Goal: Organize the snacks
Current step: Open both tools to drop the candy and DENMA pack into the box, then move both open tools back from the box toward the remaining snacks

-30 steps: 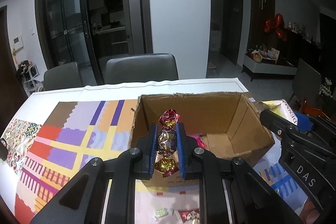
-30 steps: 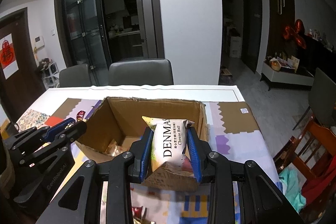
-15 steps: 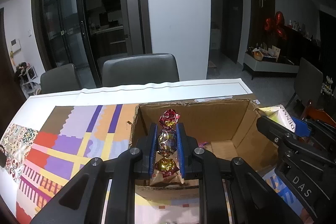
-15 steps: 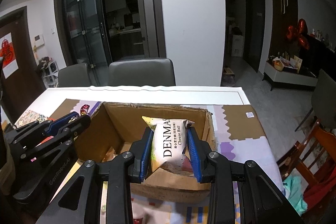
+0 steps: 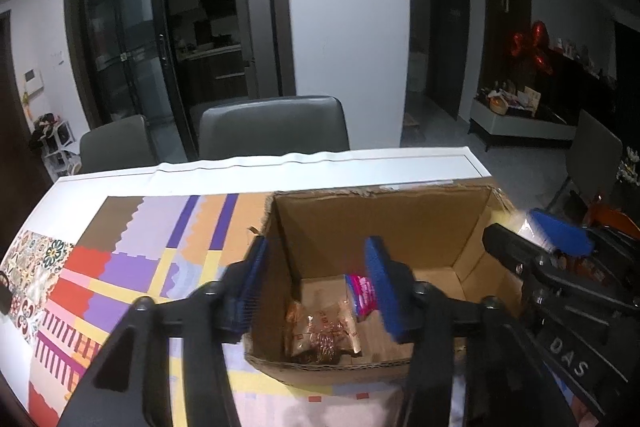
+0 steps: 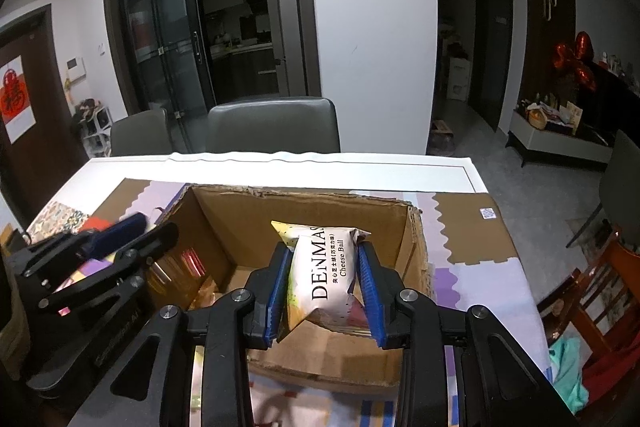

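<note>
An open cardboard box [image 5: 400,223] stands on the table; it also shows in the right wrist view [image 6: 304,223]. My left gripper [image 5: 316,287] is open and empty over the box's left front corner. Inside lie a brown clear snack packet [image 5: 324,331] and a pink packet [image 5: 362,293]. My right gripper [image 6: 324,291] is shut on a white "Denmas Cheese Ball" bag [image 6: 326,271], held above the box's front right part. The left gripper [image 6: 116,239] shows at the left of the right wrist view, and the right gripper [image 5: 560,243] at the right of the left wrist view.
A colourful patchwork mat [image 5: 132,255] covers the white table [image 5: 320,167]. Two grey chairs [image 5: 272,125] stand at the far edge. A wooden chair with teal cloth [image 6: 580,339] is at the right.
My left gripper has opened and the foil-wrapped candy string is gone from its jaws. Both grippers have moved forward over the box. The right gripper still holds the bag.
</note>
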Available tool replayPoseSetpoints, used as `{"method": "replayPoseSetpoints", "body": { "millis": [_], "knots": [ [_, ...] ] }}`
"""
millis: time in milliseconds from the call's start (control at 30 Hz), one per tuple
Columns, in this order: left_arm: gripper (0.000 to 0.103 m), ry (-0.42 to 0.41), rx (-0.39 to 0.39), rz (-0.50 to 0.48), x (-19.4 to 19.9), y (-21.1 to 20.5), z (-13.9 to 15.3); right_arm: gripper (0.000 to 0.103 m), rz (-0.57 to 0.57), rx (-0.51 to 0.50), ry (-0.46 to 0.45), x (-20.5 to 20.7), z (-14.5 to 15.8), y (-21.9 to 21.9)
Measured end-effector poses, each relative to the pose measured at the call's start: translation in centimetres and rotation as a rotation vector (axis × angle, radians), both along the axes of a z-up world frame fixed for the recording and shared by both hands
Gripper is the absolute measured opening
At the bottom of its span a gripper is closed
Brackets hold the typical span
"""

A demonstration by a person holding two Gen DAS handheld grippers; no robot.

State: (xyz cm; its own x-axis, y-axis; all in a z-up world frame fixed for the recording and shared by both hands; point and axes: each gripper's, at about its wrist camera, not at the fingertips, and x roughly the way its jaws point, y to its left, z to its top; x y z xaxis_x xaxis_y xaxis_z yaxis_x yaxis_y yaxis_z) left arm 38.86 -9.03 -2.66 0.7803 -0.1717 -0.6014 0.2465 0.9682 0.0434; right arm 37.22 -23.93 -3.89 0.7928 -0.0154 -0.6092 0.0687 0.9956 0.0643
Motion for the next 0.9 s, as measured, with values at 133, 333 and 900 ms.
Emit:
{"method": "replayPoseSetpoints", "body": {
  "millis": [133,333,900],
  "knots": [
    [0.054,-0.002,-0.003,0.016,0.0,0.5,0.2,0.069,-0.020,-0.008,-0.021,-0.2,0.3,0.0],
    [0.063,-0.024,0.001,0.035,-0.6,0.9,0.8,0.074,-0.050,-0.023,-0.034,-0.6,0.7,-0.2],
    [0.066,-0.052,-0.008,0.037,-3.1,1.0,2.6,0.074,-0.071,-0.020,-0.071,-3.2,2.4,-0.3]
  ]
}}
